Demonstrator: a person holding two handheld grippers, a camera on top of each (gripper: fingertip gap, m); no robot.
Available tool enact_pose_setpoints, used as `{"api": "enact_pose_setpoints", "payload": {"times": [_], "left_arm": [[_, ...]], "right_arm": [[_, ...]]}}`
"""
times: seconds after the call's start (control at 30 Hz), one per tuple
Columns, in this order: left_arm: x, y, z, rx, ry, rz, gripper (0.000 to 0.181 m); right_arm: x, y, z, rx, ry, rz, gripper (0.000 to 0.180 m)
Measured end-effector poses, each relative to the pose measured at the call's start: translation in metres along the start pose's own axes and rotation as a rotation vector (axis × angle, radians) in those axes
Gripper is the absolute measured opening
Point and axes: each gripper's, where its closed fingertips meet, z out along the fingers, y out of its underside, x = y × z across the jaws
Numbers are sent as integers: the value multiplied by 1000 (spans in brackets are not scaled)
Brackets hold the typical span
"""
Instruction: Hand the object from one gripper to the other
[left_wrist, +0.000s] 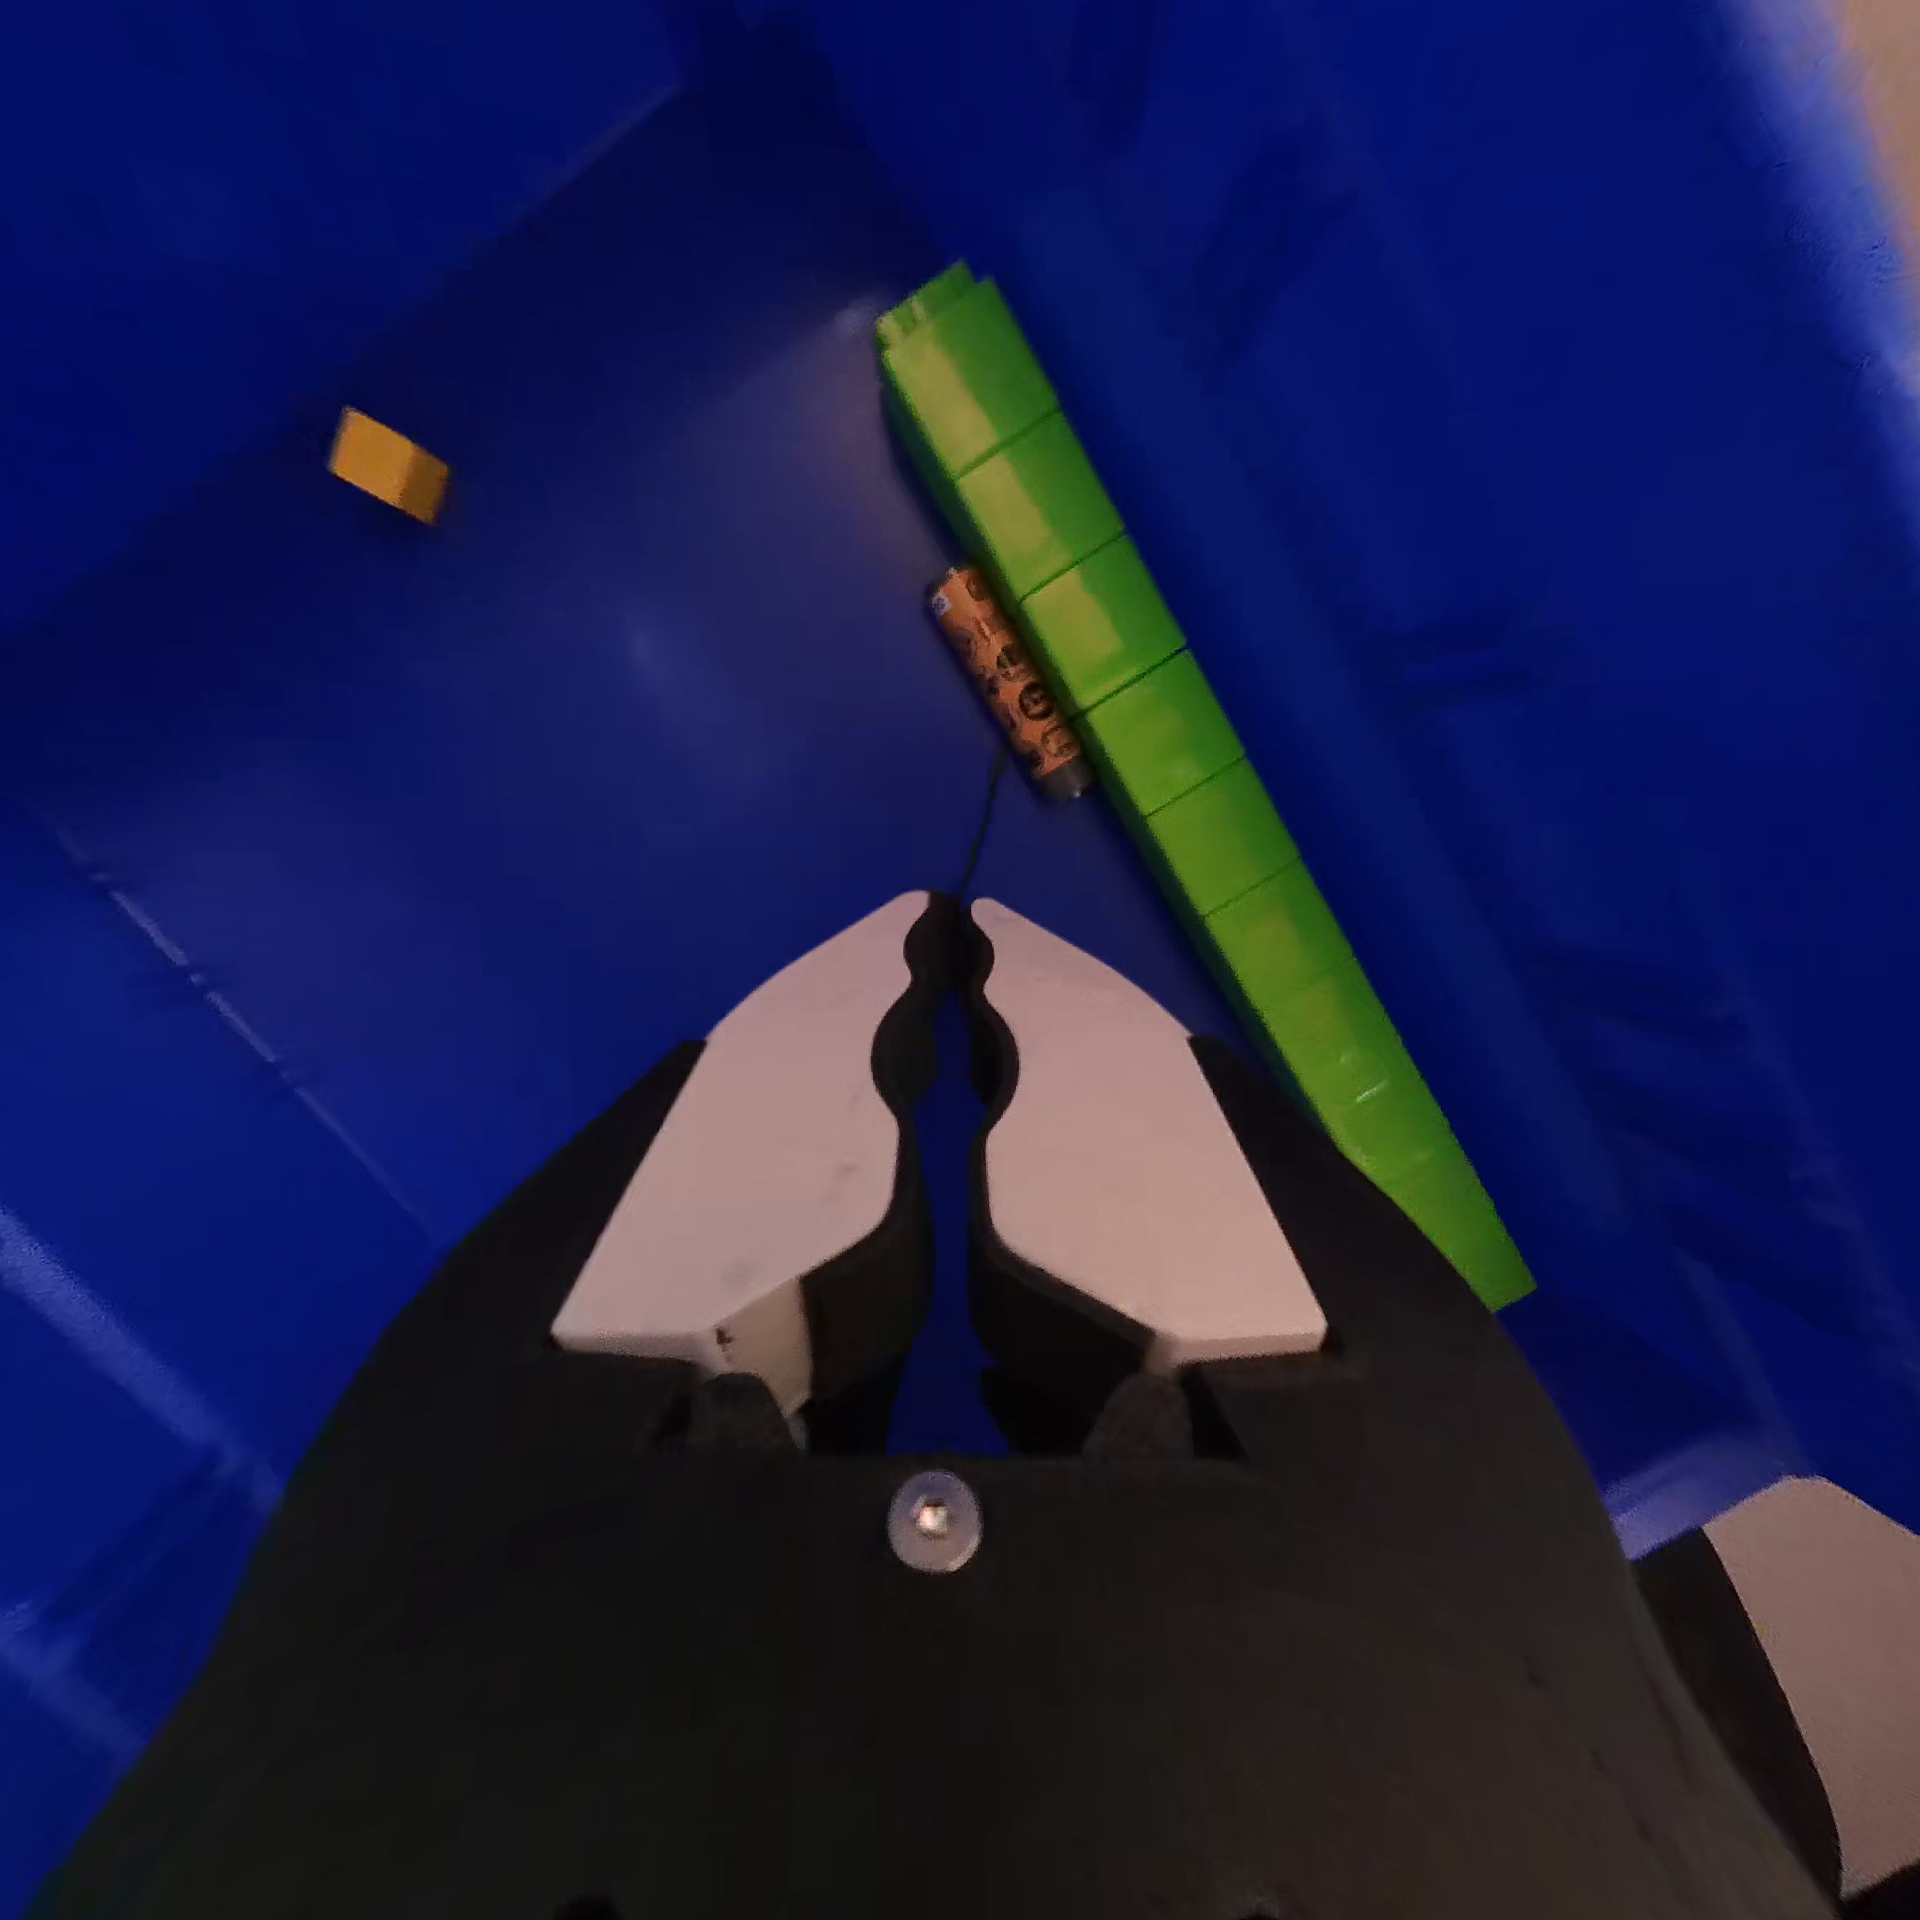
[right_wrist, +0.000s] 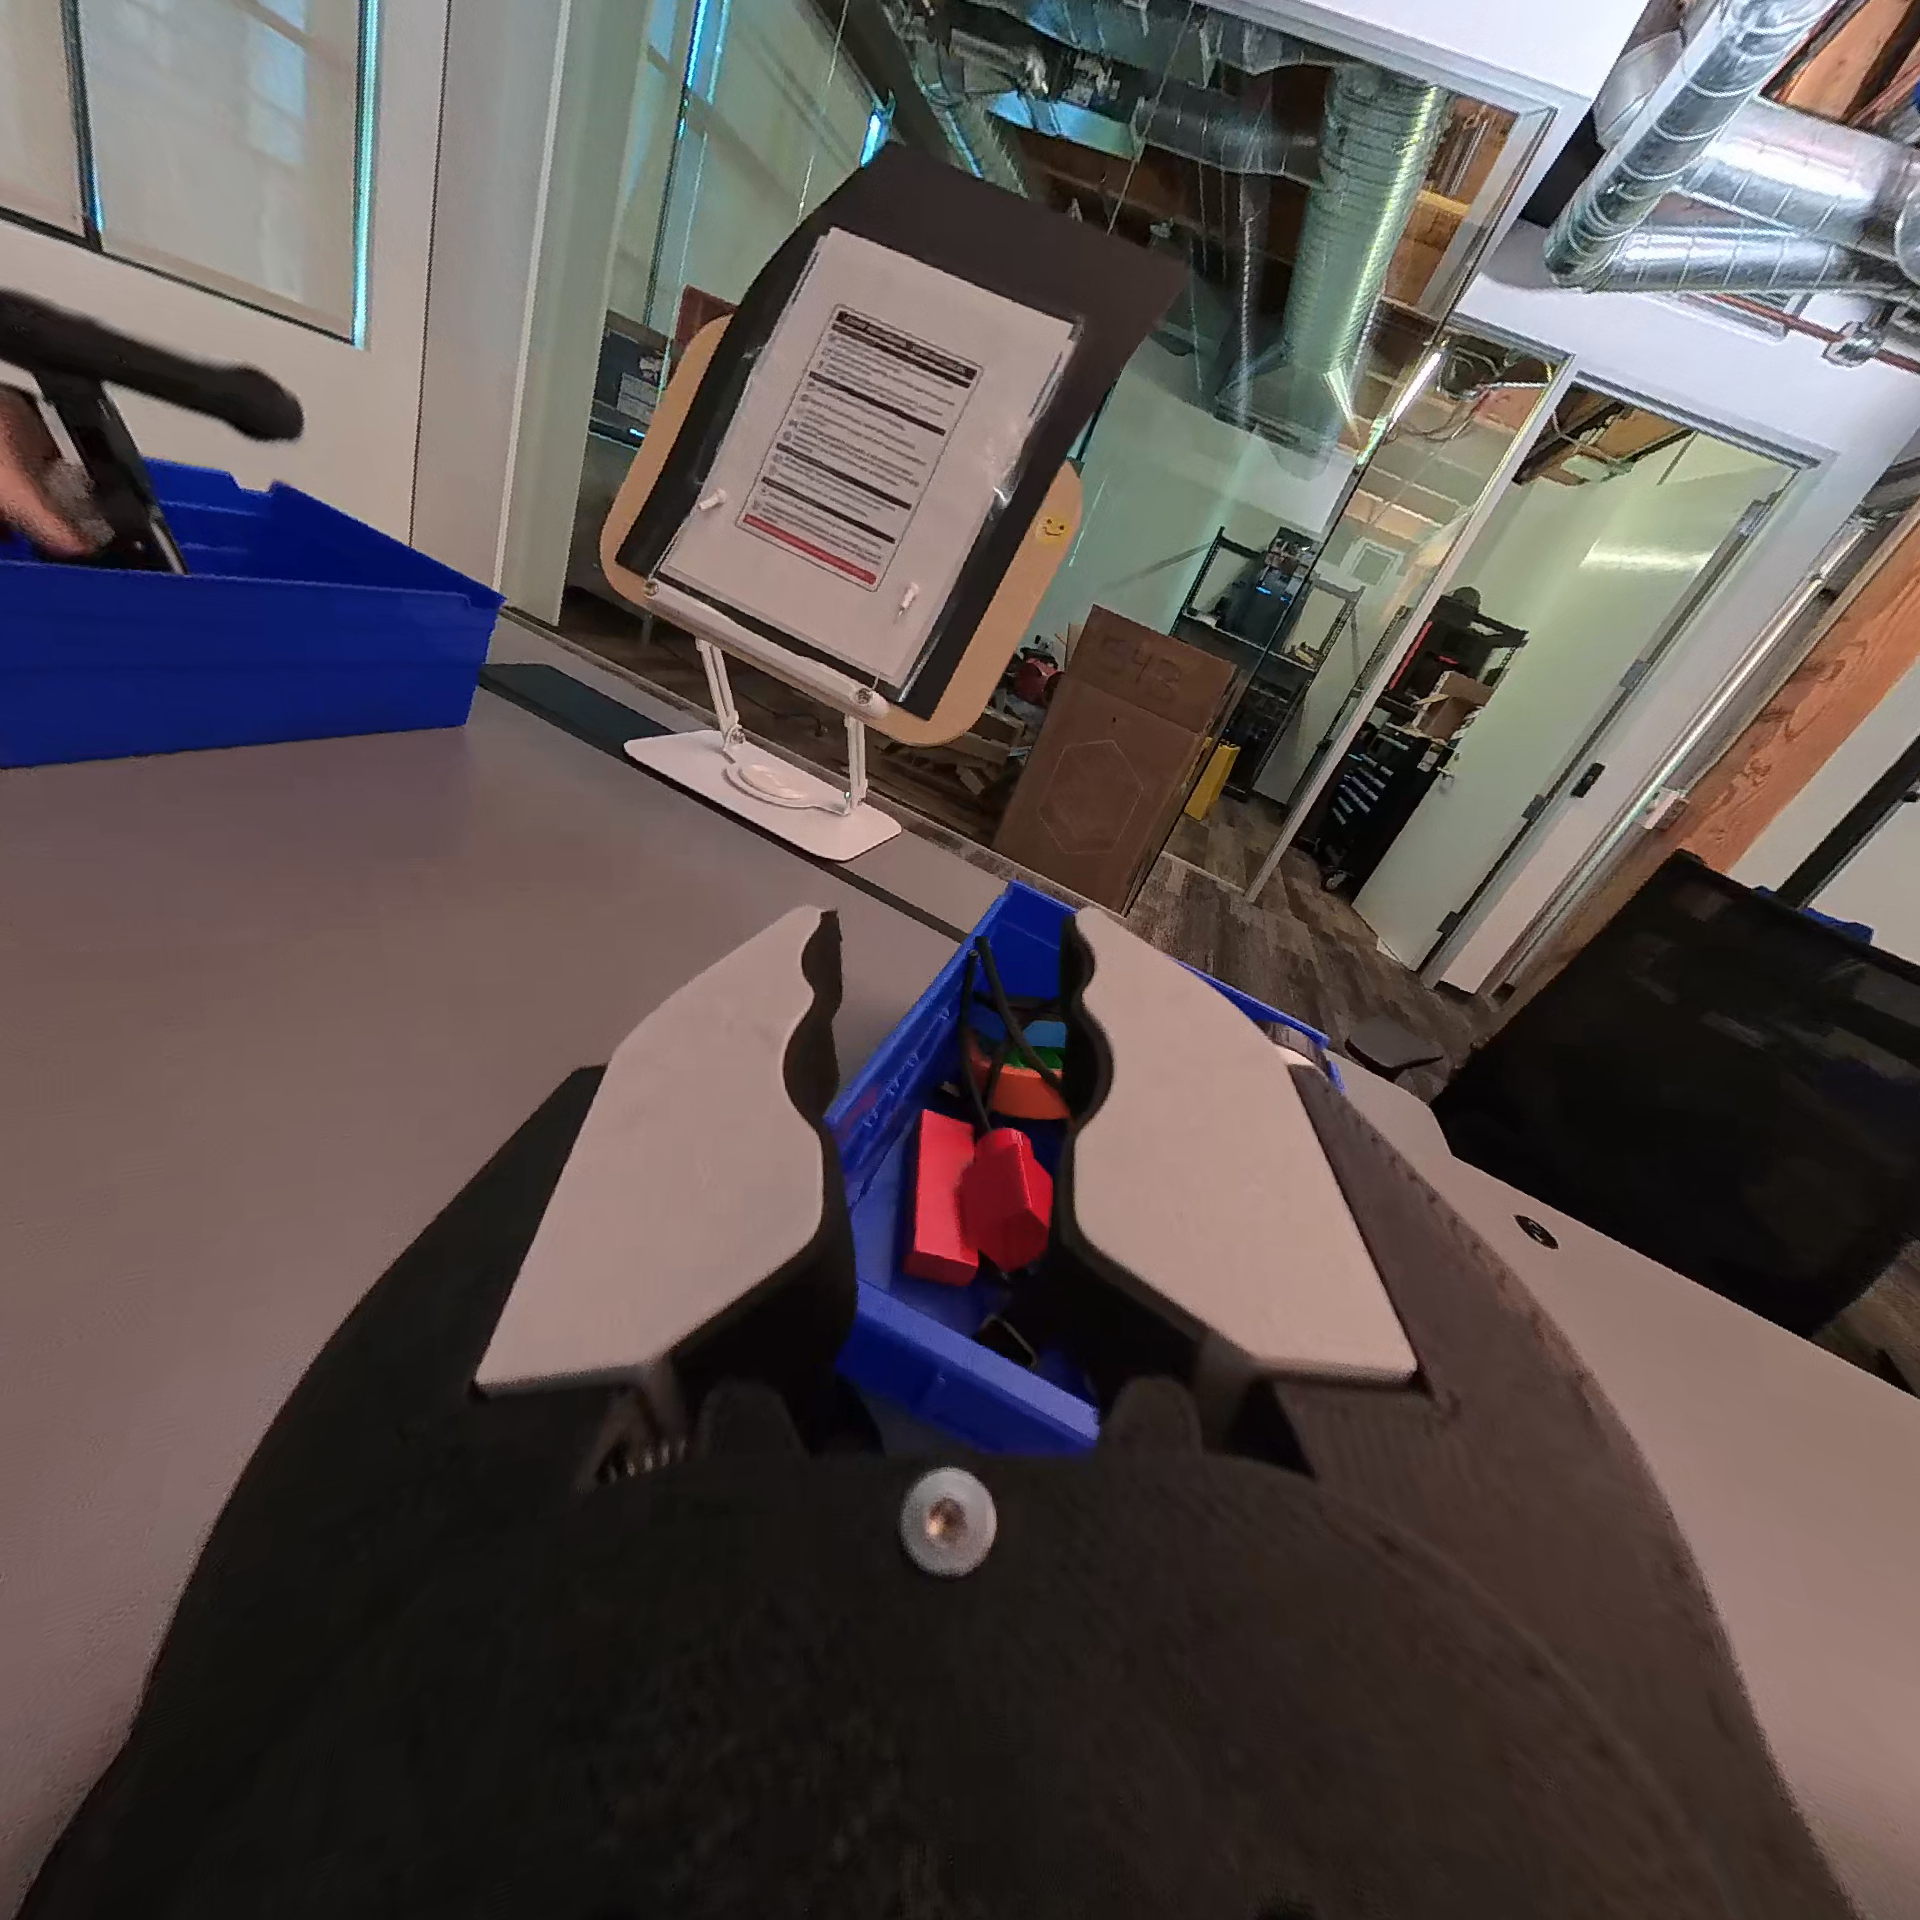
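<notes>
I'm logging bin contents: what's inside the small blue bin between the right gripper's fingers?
The small blue bin holds a red block, a red piece on black cord, and orange and green pieces. The right gripper hides the rest.

A grey table (right_wrist: 312, 935) carries a large blue bin (right_wrist: 239, 665) at its far left, a white-footed stand (right_wrist: 769, 790) with a printed sheet at the far edge, and a small blue bin (right_wrist: 966, 1382) of coloured pieces nearer. On the large bin's floor (left_wrist: 623, 831) lie a green block strip (left_wrist: 1143, 727), a battery (left_wrist: 1003, 691) touching it, and a yellow block (left_wrist: 390, 468) well apart.
</notes>
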Motion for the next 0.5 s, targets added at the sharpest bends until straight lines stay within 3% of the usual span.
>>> {"api": "enact_pose_setpoints", "payload": {"times": [0.13, 0.3, 0.4, 0.5], "left_arm": [[20, -41, -67, 339, 2, 25, 0], [117, -90, -197, 801, 206, 221, 0], [186, -101, -248, 916, 320, 407, 0], [250, -104, -272, 982, 454, 554, 0]], "right_arm": [[-19, -4, 9, -5, -45, -30, 40], [-60, -21, 25, 2, -104, -107, 40], [-98, -44, 31, 48, -163, -167, 41], [-140, -79, 34, 130, -267, -115, 40]]}}
